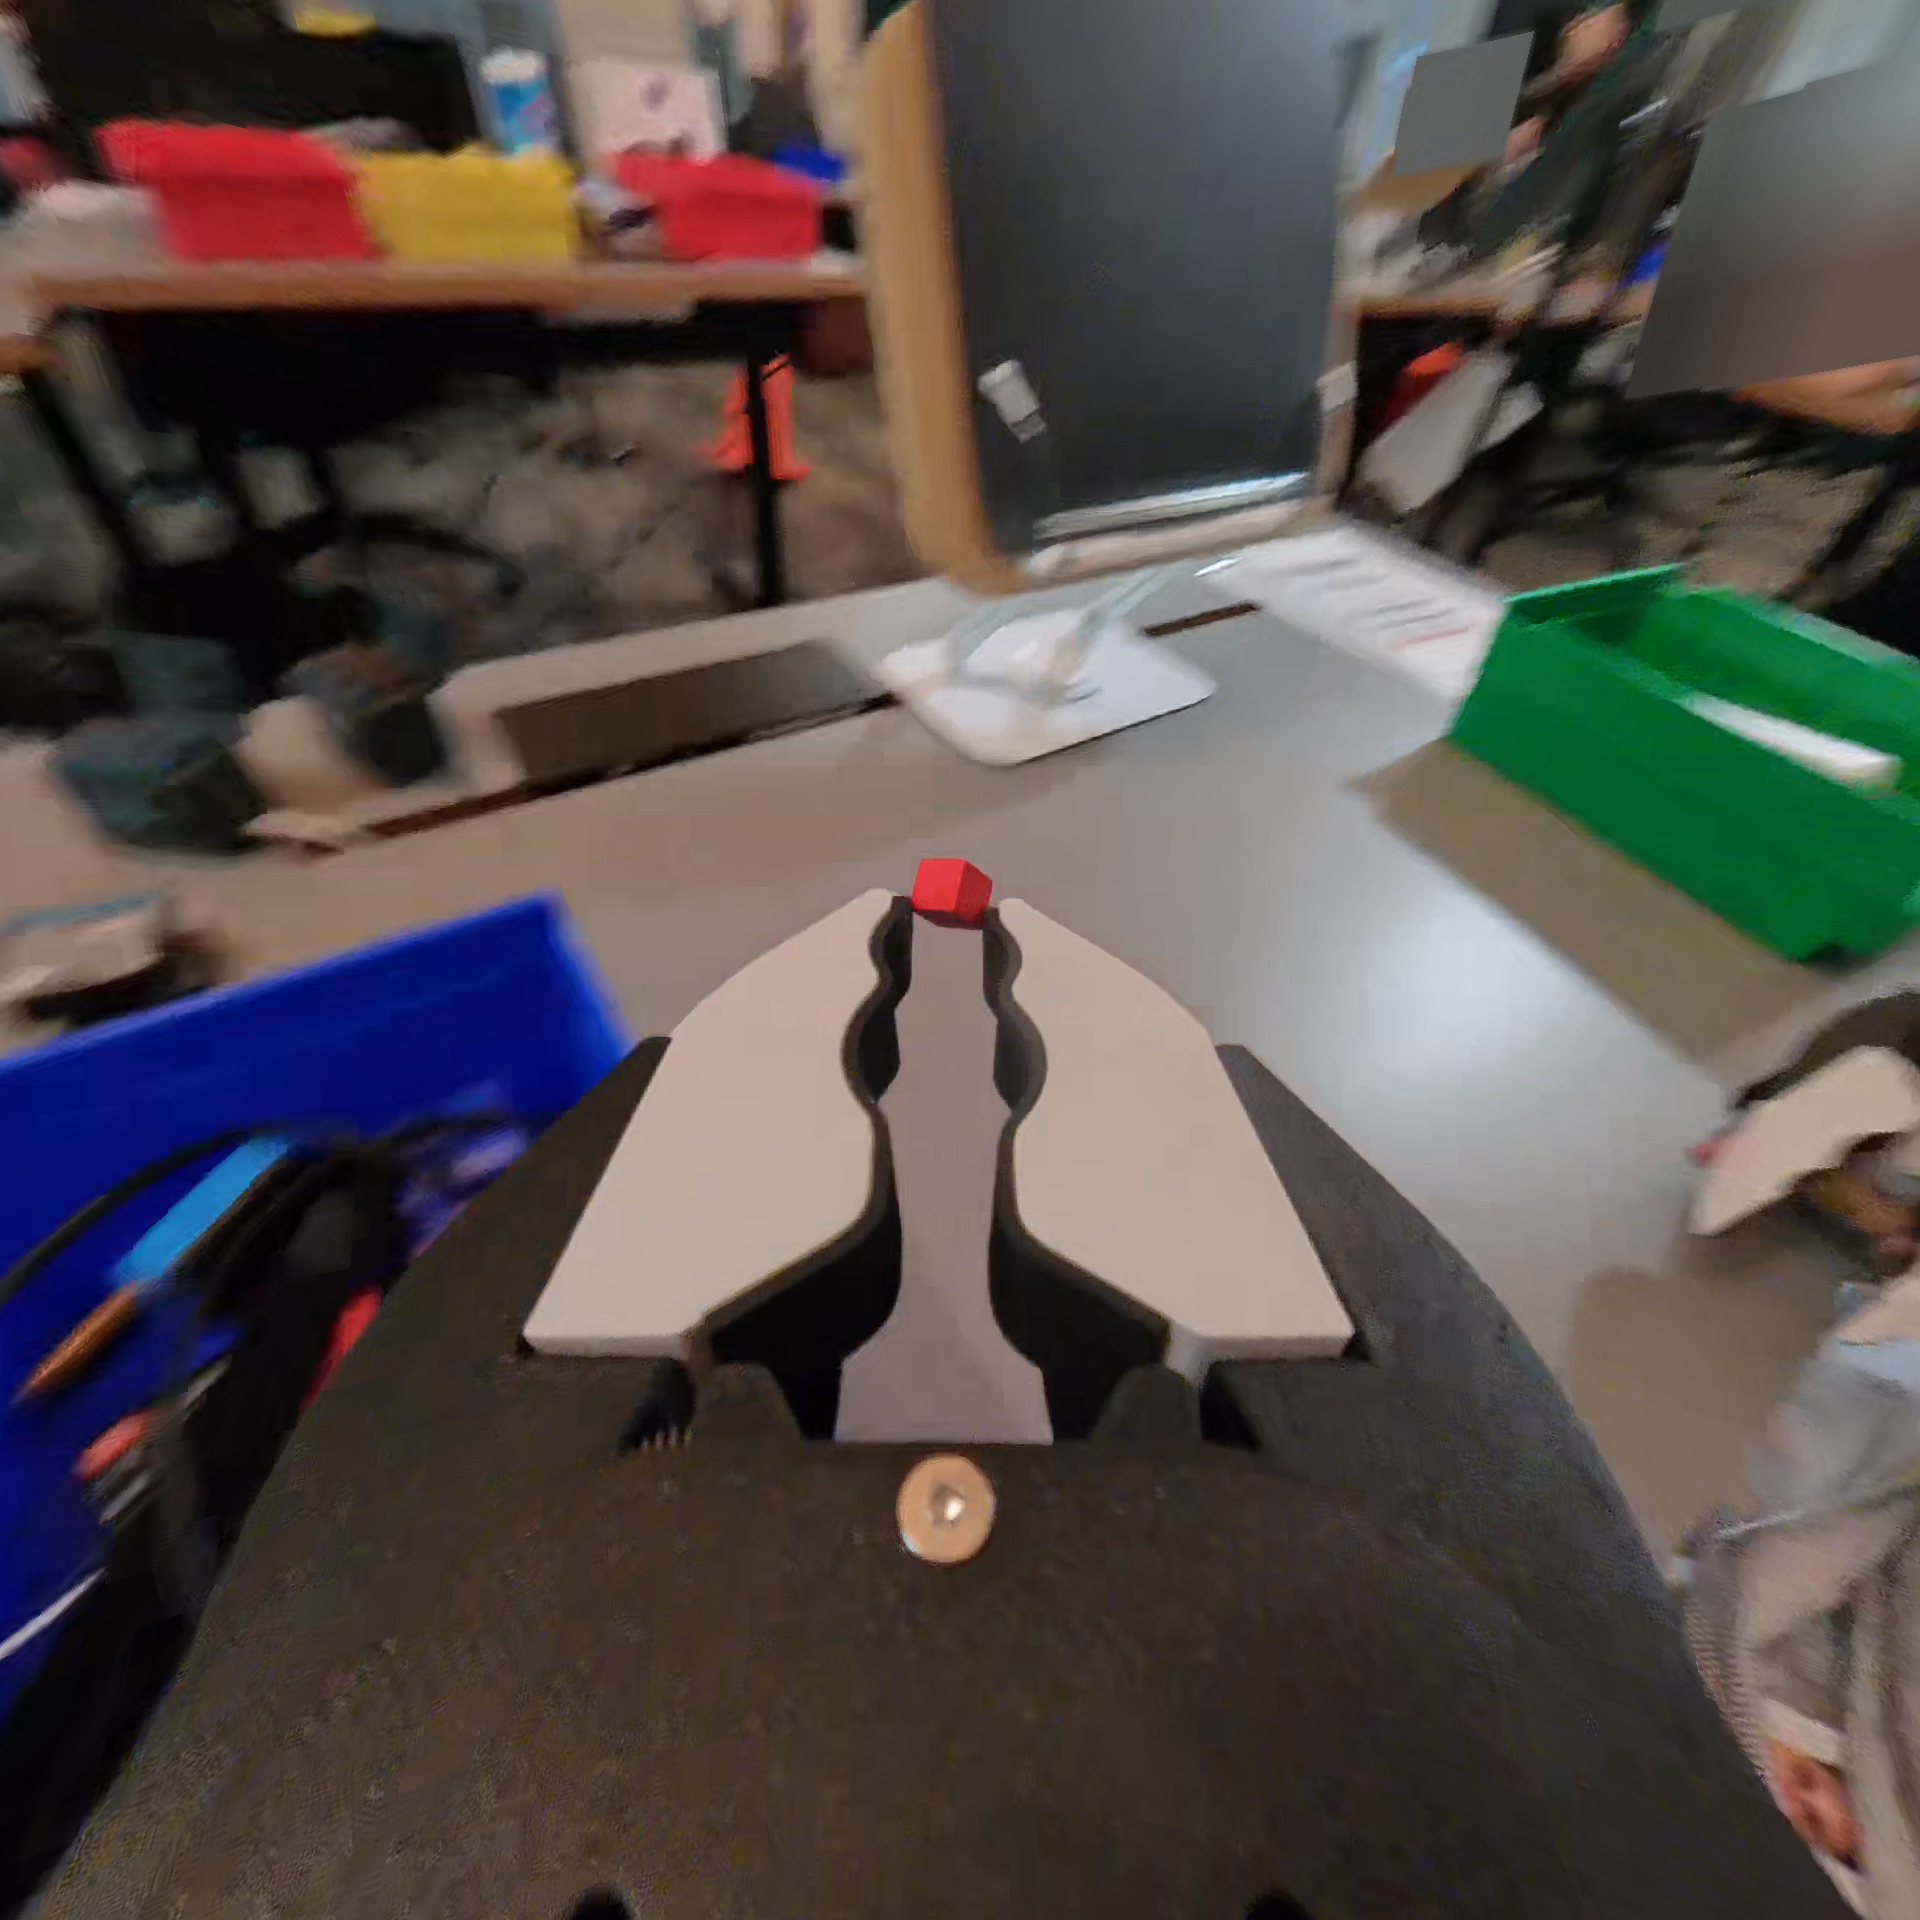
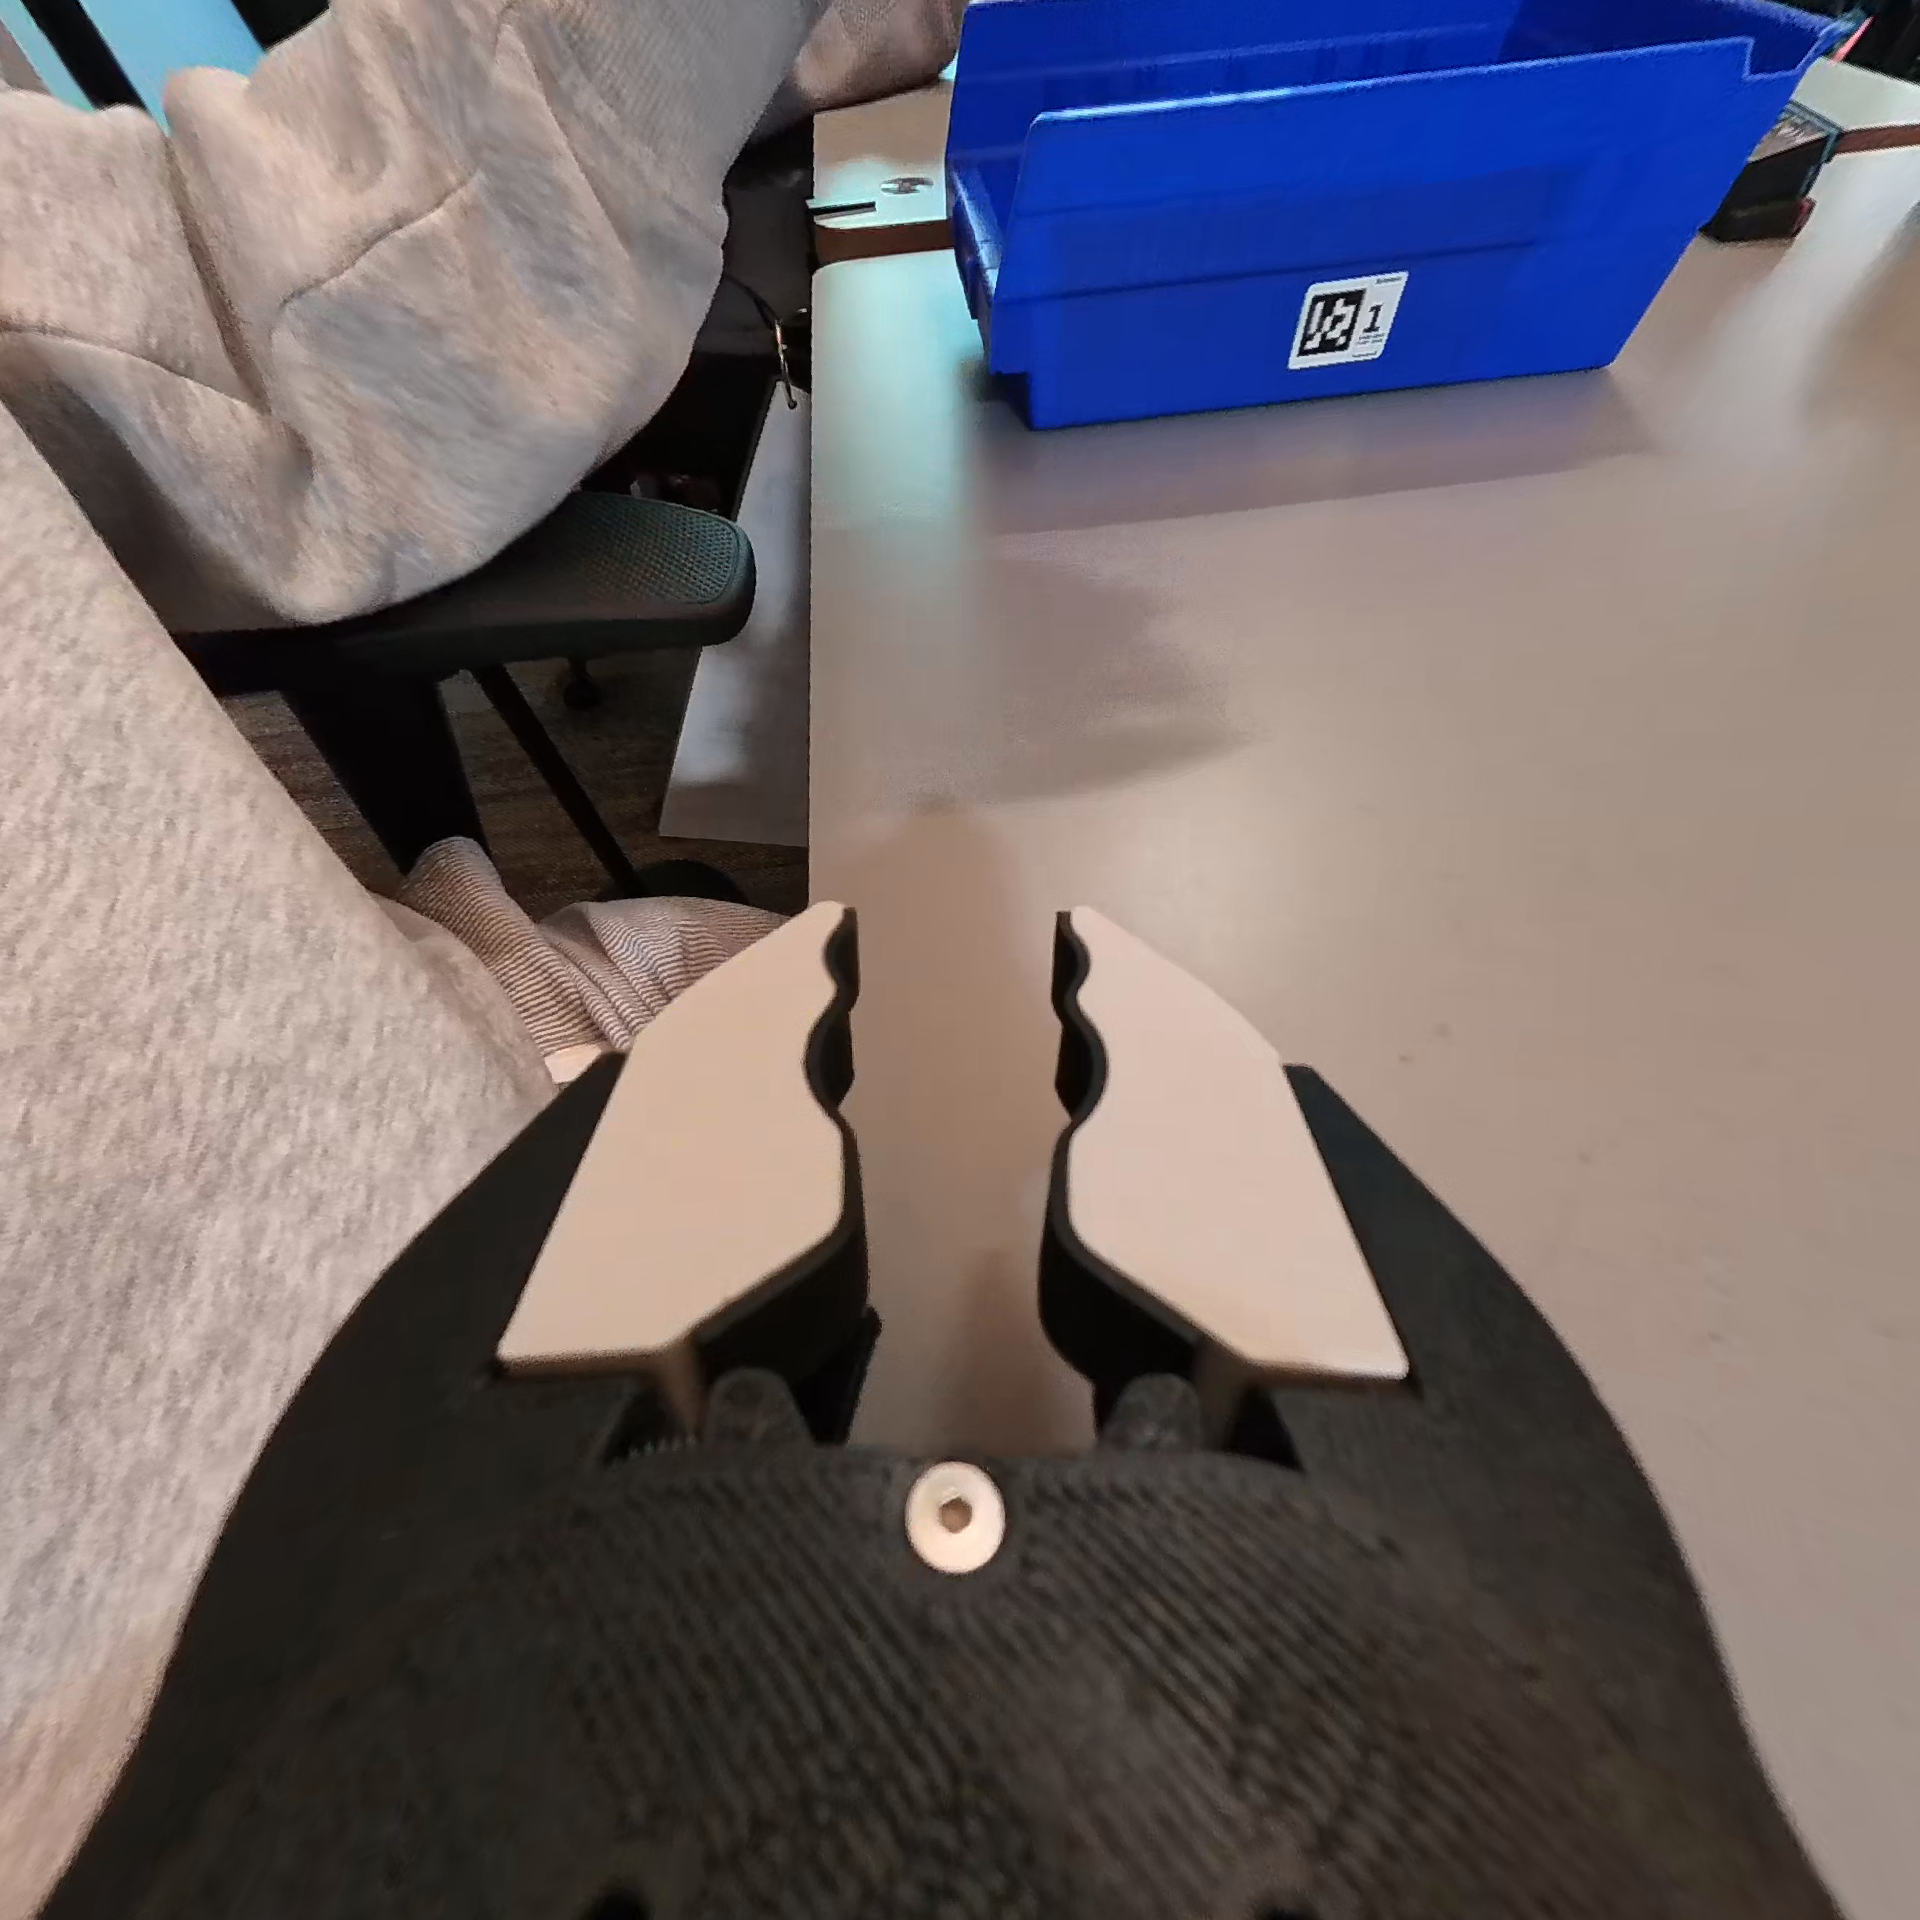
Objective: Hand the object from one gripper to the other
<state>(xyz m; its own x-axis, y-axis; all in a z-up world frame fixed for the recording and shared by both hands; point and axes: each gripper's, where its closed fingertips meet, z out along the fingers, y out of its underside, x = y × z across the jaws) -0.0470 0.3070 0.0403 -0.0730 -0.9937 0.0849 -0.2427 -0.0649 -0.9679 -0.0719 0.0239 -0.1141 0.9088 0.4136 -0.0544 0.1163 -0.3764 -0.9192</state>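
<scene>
**Red block pinched at the left fingertips, right gripper empty and waiting**

The left gripper (image 1: 951,914) is clamped on a small red block (image 1: 951,891), held only at the very tips of its fingers, so most of the block sticks out past them, up off the table. The block is roughly cube-shaped, with no clear long axis. The right gripper (image 2: 956,925) has its fingers apart with nothing between them, and it hangs low over the near edge of the grey table (image 2: 1455,831). Neither view shows the other gripper, so which way the block lies from the right fingers cannot be told. My judgement is that the right gripper must swing round to meet the exposed far end of the block, since that is the only part free to grasp.

The table is smooth and pale. A blue bin (image 2: 1351,208) stands on its far side in the right wrist view; a green bin (image 1: 1683,748) sits far right in the left wrist view. Behind are cluttered desks carrying red and yellow tubs (image 1: 343,197). A grey sleeve (image 2: 208,935) fills the left of the right wrist view.
</scene>
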